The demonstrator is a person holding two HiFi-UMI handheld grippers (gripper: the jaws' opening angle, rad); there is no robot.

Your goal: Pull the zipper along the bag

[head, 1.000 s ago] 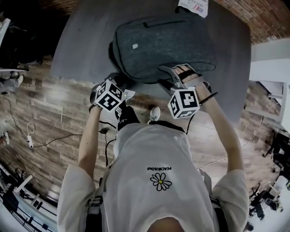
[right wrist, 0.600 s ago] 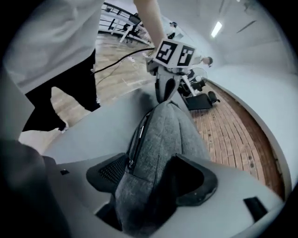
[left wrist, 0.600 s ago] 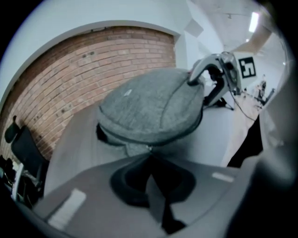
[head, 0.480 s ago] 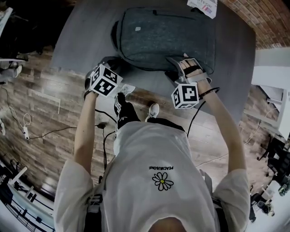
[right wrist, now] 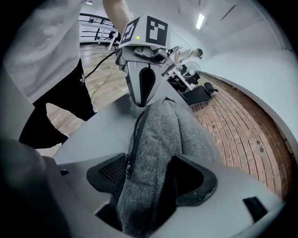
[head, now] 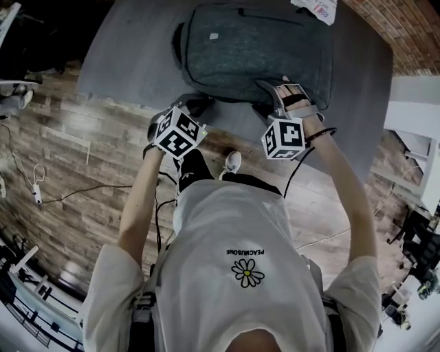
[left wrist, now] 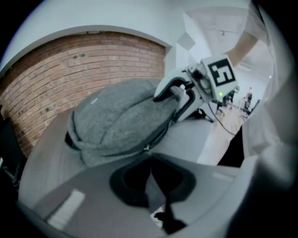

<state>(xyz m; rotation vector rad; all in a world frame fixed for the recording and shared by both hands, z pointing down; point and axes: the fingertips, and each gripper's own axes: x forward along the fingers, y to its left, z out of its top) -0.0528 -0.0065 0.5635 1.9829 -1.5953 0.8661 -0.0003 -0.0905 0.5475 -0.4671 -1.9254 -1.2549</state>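
You are holding the left gripper (left wrist: 150,162) with its jaws pressed together. Their tips are pointing at the small metal zipper pull (left wrist: 146,148) on the near seam of the dark grey fabric backpack (head: 258,45). From this angle I cannot tell whether the tips are pinching that pull or only sitting just short of it.

You are keeping the right gripper (right wrist: 151,174) spread wide. Its jaws have just been opening, and the backpack's zippered edge is running up between them. The meshed pad is lying against the zipper side, while a shadowed gap is showing at the other pad.

Compared with half a second ago, your left gripper is now sitting closer in at the backpack's near left corner, where before it was hanging off to the side. Against a second ago, your right gripper is reaching further over the near right edge.

The backpack is lying flat on the grey tabletop (head: 137,55), taking up its far half. A white printed card (head: 317,8) is sitting at the far right corner.

Below the table, wood plank flooring (head: 75,151) is showing, with thin cables (head: 89,199) trailing across it. A red brick wall (left wrist: 79,65) is curving behind the table.
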